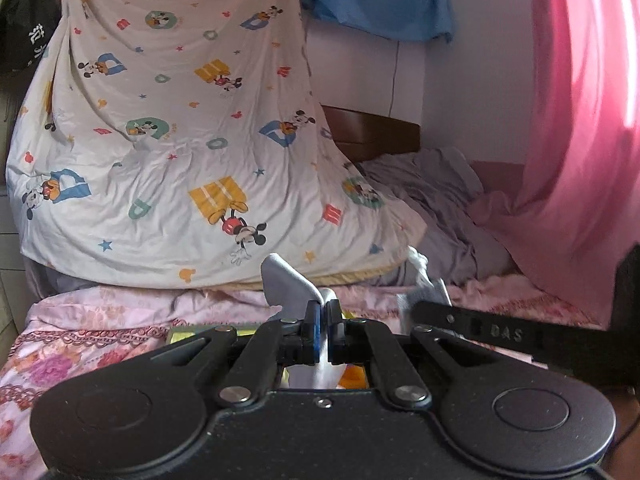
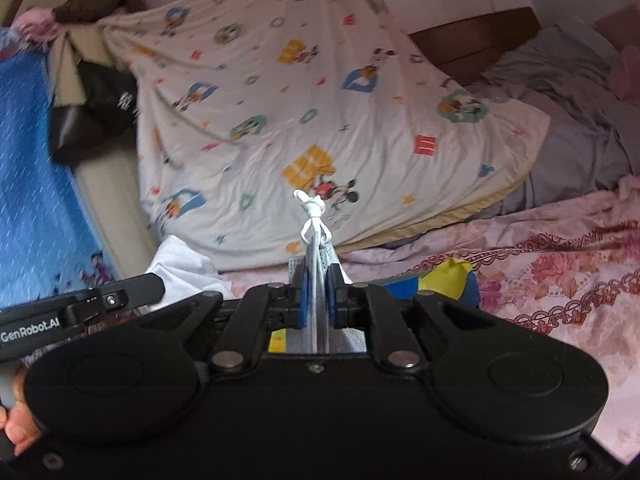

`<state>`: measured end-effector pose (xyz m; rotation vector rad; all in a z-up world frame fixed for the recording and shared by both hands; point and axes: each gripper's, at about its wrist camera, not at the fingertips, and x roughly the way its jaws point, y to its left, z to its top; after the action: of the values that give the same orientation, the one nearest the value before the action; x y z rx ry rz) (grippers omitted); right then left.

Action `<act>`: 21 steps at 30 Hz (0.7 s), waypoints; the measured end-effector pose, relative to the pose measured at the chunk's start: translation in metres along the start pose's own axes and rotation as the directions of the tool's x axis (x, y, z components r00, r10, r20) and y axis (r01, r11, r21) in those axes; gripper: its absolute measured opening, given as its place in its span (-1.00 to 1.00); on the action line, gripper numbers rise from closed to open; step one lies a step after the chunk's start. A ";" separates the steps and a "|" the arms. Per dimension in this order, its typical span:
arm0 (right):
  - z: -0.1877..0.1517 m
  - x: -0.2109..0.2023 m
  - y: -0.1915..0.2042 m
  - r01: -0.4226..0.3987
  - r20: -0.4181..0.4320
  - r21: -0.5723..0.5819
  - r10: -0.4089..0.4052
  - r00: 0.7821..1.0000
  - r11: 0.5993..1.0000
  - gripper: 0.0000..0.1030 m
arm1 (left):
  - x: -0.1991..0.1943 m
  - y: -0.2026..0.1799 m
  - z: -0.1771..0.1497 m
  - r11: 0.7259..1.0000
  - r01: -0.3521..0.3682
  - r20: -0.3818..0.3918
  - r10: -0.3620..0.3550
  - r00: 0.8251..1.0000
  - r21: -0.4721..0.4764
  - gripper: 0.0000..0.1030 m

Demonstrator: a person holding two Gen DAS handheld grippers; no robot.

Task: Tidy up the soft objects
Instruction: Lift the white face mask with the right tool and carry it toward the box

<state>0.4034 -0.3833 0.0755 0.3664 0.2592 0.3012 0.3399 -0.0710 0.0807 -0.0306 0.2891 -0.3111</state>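
Note:
My left gripper (image 1: 324, 312) is shut on a pale grey and white soft cloth (image 1: 286, 280), which sticks up past the fingertips and hangs below them. In the right wrist view my right gripper (image 2: 316, 280) is shut on a thin white patterned fabric (image 2: 318, 250) with a knotted white cord (image 2: 310, 204) standing above it. Each view shows the other tool close beside: the right gripper's body (image 1: 492, 334) and the left gripper's body (image 2: 80, 308), with white cloth (image 2: 180, 264) next to it. I cannot tell whether both hold one item. A yellow and blue thing (image 2: 448, 276) lies on the bed below.
A pink floral bedspread (image 2: 560, 280) covers the bed under both tools. A cartoon-print sheet (image 1: 180, 140) hangs behind, with grey bedding (image 1: 440, 200), a brown headboard (image 1: 372, 132) and a pink curtain (image 1: 580, 120) to the right. A hand (image 2: 16, 428) shows at the lower left.

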 end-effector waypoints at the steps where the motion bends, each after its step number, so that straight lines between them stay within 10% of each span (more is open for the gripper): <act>1: -0.002 0.003 -0.004 0.006 0.002 0.012 -0.006 1.000 1.000 -0.92 | 0.009 0.000 0.000 1.000 -0.001 0.003 0.001 1.000 -0.003 -0.96; 21: -0.057 0.087 -0.031 0.141 -0.082 0.124 -0.131 0.988 0.982 -0.91 | 0.117 0.003 -0.040 0.995 -0.015 -0.072 0.008 0.997 -0.095 -0.96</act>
<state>0.4737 -0.3646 -0.0051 0.4640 0.3757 0.1639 0.4357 -0.1029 0.0101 -0.1126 0.3748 -0.2868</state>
